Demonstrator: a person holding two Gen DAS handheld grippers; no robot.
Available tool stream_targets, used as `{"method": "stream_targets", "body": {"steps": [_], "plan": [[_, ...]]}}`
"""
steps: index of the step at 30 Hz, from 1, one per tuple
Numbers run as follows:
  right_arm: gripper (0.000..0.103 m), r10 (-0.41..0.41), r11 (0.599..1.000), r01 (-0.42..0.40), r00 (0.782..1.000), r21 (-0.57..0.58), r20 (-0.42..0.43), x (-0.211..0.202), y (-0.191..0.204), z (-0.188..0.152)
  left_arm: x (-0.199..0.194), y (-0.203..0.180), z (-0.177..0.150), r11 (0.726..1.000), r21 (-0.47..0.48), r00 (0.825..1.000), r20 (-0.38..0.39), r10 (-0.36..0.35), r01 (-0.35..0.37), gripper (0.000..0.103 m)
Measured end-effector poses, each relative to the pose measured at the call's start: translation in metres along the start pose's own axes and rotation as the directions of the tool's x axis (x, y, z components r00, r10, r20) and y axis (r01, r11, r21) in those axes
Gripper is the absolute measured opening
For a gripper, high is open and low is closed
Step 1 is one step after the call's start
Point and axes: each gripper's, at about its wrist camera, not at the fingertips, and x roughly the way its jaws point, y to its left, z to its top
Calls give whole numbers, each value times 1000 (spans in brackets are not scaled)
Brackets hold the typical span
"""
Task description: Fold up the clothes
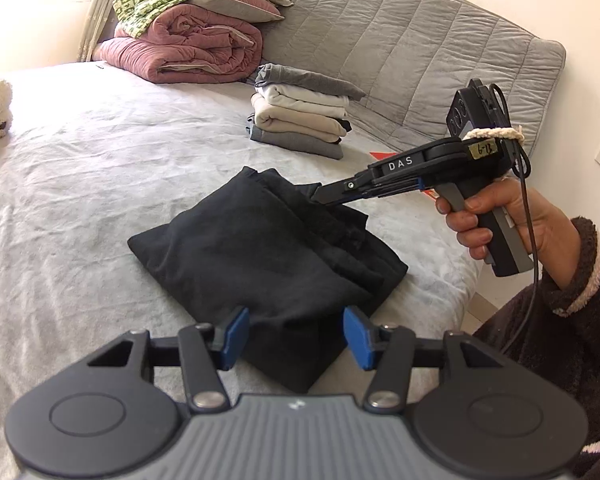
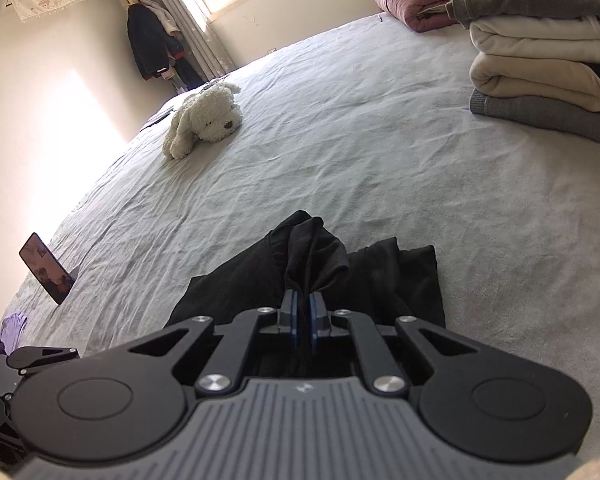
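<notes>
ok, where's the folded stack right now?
The folded stack sits on the bed against the grey headboard, beyond the black garment; the right wrist view has it at upper right.

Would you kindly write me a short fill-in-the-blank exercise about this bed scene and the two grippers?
1. The right gripper is shut on the ____ garment.
2. The left gripper has its blue pads ____, with the near corner of the garment between them but not pinched.
3. On the bed sheet lies a white plush ____.
4. The stack of folded clothes has a ____ item on top.

Missing words: black; apart; dog; grey
</notes>
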Motion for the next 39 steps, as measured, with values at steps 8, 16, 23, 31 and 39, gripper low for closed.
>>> {"method": "stream_targets", "body": {"steps": [8, 16, 23, 31, 39], "plan": [[44, 45, 996, -40, 997, 82, -63, -7, -21, -18, 35, -41, 11, 983, 180, 1000, 9, 23, -25, 58], [26, 131, 991, -123, 978, 57, -160, -6, -14, -43, 41, -38, 17, 986, 168, 1000, 24, 5, -9, 58], [6, 248, 967, -241, 966, 86, -79, -30, -13, -37, 17, 16, 30, 993, -84, 981, 173, 92, -79, 55], [6, 258, 949, -251, 966, 192, -9, -56, -46, -38, 34, 20, 23, 992, -72, 987, 118, 107, -99, 52], [11, 160, 975, -140, 981, 170, -111, -48, -63, -57, 47, 6, 15, 987, 51, 987, 57, 147, -150, 53]]}}
